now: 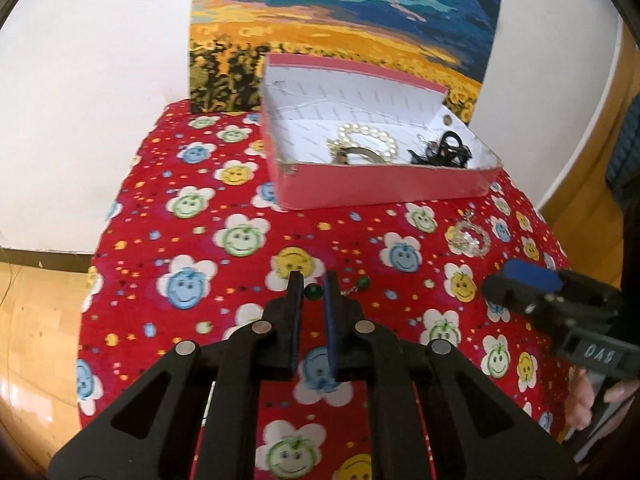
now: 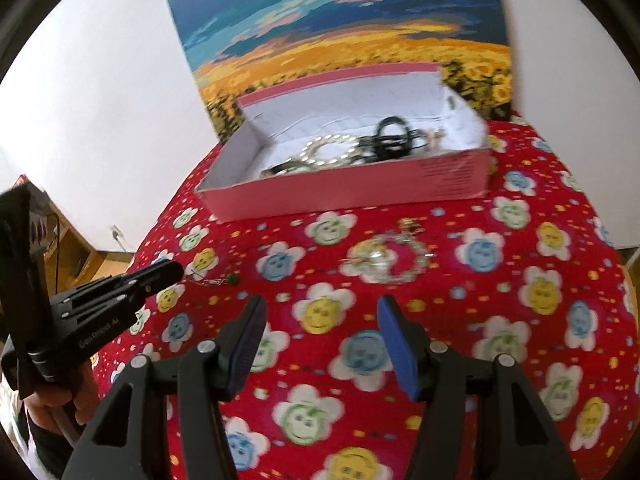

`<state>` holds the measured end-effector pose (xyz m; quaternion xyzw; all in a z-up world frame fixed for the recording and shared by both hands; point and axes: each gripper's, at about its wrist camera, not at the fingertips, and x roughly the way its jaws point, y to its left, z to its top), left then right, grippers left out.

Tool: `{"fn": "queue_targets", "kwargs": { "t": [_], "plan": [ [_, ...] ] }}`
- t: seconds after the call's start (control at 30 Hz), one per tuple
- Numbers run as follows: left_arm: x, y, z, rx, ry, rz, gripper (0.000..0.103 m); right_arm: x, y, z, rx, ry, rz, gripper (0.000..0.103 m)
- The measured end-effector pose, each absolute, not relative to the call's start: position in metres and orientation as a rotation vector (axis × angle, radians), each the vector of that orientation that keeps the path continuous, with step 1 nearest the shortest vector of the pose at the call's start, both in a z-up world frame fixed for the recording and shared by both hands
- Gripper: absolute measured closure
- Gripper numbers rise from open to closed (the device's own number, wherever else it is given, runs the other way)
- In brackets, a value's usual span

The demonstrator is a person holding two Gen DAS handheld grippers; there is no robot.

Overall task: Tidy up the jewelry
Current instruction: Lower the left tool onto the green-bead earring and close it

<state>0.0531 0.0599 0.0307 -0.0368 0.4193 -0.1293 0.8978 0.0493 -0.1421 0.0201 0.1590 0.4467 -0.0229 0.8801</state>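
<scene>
Here the left gripper (image 1: 313, 280) jaws pinch the green-bead earring (image 1: 313, 291); right gripper (image 2: 320, 304) jaws gape empty.

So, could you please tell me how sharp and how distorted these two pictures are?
Left wrist view: fairly sharp on the pink box, but the fisheye bows the painting and darkens the corners. Right wrist view: motion blur smears the clear bead bracelet and the tablecloth; same fisheye bowing.

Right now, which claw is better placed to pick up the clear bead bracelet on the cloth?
Right. The right claw is open and the clear bead bracelet lies just ahead; the left claw is shut on a green bead earring.
</scene>
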Motion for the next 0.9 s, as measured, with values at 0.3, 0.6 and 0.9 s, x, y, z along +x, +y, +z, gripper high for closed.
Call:
{"fn": "queue_targets", "kwargs": {
  "t": [0.3,0.6,0.9],
  "plan": [
    [0.048,0.082,0.053,-0.125,0.834,-0.285,0.095,0.065,-0.108,0.006,0.321,0.976,-0.004,0.042],
    [0.046,0.048,0.076,-0.121,0.809,-0.4,0.095,0.056,-0.125,0.01,0.351,0.951,-0.051,0.042],
    [0.056,0.017,0.046,-0.116,0.911,-0.444,0.095,0.037,-0.162,0.016,0.403,0.92,-0.115,0.042]
  ]
}}
